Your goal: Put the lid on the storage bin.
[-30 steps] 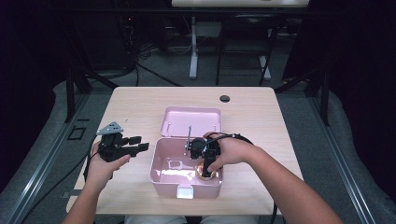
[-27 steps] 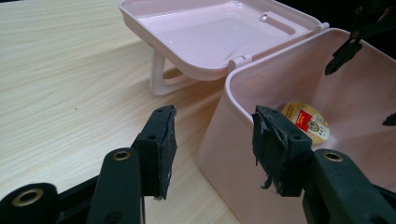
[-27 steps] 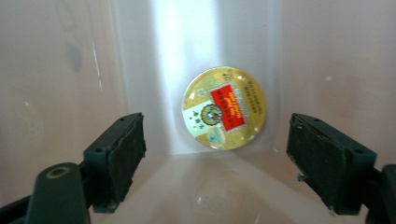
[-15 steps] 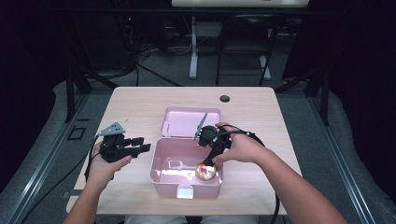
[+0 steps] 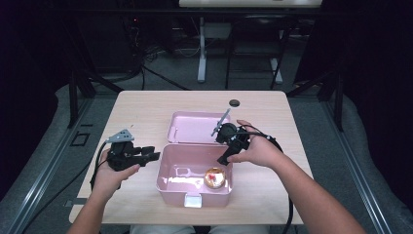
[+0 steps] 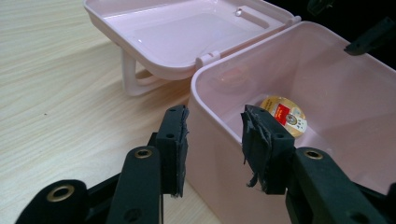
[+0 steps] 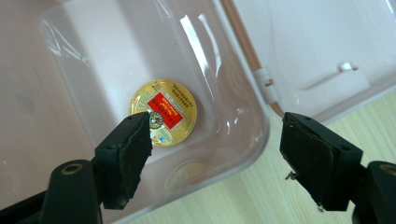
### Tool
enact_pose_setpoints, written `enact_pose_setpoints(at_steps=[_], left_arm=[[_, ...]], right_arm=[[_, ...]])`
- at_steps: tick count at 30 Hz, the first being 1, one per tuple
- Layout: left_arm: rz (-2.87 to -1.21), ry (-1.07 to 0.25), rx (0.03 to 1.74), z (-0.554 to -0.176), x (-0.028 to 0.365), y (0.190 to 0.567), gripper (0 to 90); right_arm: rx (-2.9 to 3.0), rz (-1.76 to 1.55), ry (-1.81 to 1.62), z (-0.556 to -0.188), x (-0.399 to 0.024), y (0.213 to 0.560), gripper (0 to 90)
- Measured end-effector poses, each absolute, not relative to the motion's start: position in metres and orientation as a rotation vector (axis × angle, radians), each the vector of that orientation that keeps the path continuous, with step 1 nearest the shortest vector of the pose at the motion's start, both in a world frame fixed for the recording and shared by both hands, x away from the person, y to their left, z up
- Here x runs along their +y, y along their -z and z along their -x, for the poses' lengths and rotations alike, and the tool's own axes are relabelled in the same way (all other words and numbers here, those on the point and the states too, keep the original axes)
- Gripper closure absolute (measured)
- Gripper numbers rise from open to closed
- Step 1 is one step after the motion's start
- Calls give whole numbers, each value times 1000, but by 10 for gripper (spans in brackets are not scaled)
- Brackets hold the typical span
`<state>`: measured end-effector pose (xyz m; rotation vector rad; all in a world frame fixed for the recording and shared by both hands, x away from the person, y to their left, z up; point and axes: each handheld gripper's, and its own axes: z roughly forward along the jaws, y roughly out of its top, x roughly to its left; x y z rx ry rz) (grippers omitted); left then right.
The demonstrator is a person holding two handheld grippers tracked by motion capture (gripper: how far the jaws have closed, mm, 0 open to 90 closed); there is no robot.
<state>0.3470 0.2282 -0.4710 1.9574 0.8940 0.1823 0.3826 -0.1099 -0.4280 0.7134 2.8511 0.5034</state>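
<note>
High view: pale wood-grain table (image 5: 146, 112); glossy pink plastic box (image 5: 170, 178) with rounded corners, hinged lid (image 5: 192, 127) laid open behind it. Round gold tin (image 5: 214, 177) with red label sits in the box's right near corner. Left gripper (image 5: 151, 155) at the box's left wall; right gripper (image 5: 225, 157) over its right rim.

Left gripper view: matte black jaws straddle the left wall, just closing in, pads not yet pressing.

Right gripper view: jaws spread, empty, above tin (image 7: 163, 112) and rim.

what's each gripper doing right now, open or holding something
left gripper: open, jaws just been closing, straddling the pink box wall, not pressing.
right gripper: open, empty, above the box.
</note>
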Motion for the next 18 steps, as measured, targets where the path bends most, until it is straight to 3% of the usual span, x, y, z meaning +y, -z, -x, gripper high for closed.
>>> enact_pose_setpoints(at_steps=[18], left_arm=[[-2027, -122, 835, -343, 215, 472, 646]], right_arm=[[2754, -882, -576, -397, -128, 424, 250]])
